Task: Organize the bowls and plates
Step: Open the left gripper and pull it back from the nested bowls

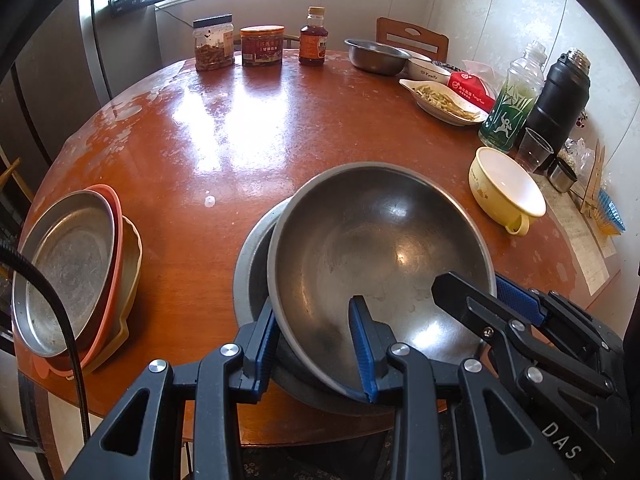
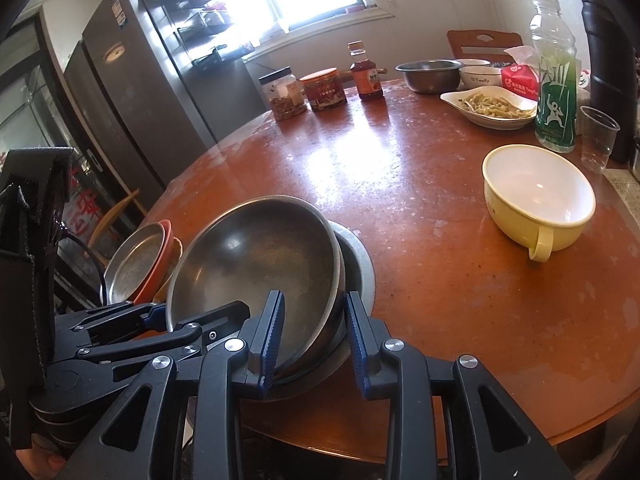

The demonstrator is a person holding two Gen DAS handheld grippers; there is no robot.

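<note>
Steel bowl (image 1: 380,252) tilted, nested in wider steel basin (image 1: 250,276) at table's (image 1: 200,128) near edge. Left gripper (image 1: 316,344) and right gripper (image 2: 314,330) each clamp its near rim. Plate stack (image 1: 72,264) left, yellow cup (image 1: 508,188) right, bare tabletop beyond.

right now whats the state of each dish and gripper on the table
steel bowl: tilted, nested in another bowl, gripped at its rim
left gripper: shut on steel bowl
right gripper: shut on steel bowl
plate stack: stacked, steel one on top
yellow cup: upright, empty
white dish: holds food
clear plastic cup: upright, empty
</note>
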